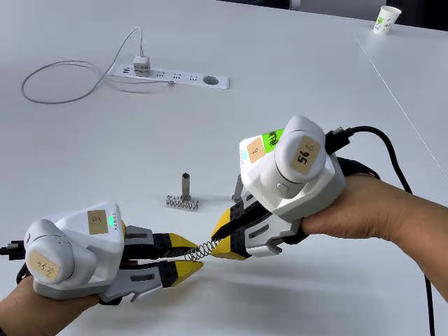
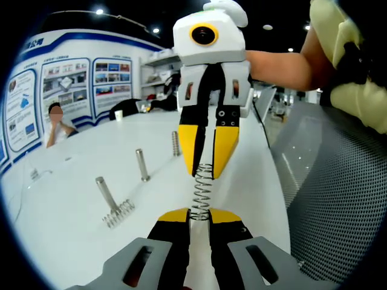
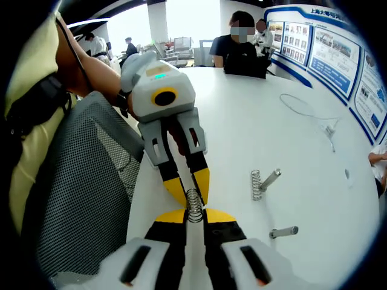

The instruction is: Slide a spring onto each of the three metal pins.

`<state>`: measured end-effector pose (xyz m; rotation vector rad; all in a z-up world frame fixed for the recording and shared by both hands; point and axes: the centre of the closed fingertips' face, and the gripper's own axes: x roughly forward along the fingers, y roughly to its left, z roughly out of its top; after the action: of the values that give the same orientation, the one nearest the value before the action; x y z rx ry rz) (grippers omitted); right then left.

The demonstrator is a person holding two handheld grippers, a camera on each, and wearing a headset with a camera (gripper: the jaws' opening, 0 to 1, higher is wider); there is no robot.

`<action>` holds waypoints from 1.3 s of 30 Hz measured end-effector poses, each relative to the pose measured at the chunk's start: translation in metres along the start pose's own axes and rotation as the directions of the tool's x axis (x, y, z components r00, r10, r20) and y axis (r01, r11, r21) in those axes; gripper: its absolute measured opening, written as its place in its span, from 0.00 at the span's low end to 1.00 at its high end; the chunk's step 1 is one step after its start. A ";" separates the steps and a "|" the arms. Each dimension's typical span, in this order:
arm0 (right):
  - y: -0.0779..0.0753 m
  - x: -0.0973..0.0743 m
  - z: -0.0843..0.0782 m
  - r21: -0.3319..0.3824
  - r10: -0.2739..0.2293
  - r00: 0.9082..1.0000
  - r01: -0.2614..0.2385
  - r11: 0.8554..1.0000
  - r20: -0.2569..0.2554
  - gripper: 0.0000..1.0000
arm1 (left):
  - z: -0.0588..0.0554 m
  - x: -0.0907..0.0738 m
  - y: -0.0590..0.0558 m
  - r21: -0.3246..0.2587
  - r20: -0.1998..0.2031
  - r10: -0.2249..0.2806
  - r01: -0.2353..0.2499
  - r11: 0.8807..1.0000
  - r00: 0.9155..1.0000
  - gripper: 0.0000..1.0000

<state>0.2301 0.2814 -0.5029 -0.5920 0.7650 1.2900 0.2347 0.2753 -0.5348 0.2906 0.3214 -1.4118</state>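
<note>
A small steel spring (image 1: 201, 251) hangs stretched between my two grippers above the white table (image 1: 294, 91). My left gripper (image 1: 196, 260) is shut on one end and my right gripper (image 1: 218, 241) is shut on the other. The left gripper view has its own gripper (image 2: 199, 214) below the spring (image 2: 202, 190), with the right gripper (image 2: 207, 168) above. An upright metal pin (image 1: 185, 185) stands just beyond, and a second spring (image 1: 182, 203) lies at its foot. Two more pins (image 2: 142, 164) (image 2: 175, 143) stand behind it; the farthest looks ribbed, as if wearing a spring.
A white power strip (image 1: 171, 75) with a charger and looped cable lies at the back left. A paper cup (image 1: 386, 19) stands at the far right corner. A mesh chair back (image 2: 338, 199) is beside the table, and people sit at its far end.
</note>
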 end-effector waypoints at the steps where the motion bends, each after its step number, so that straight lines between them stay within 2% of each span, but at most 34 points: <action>1: 0.001 -0.001 0.002 -0.003 -0.001 1.000 0.001 1.000 0.005 0.11 | 0.001 0.000 0.000 0.000 0.001 -0.001 0.001 1.000 1.000 0.12; 18: 0.003 -0.002 0.015 -0.023 -0.018 1.000 0.019 1.000 0.026 0.11 | 0.003 0.000 -0.002 -0.001 0.012 0.002 -0.002 1.000 1.000 0.11; 39: -0.001 -0.001 0.025 -0.005 -0.043 0.998 0.044 0.999 0.043 0.11 | 0.007 0.003 0.000 0.003 0.028 -0.007 0.007 1.000 1.000 0.11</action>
<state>0.2349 0.2997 -0.4866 -0.5806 0.7098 1.2613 0.2357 0.2698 -0.5300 0.2720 0.2979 -1.4224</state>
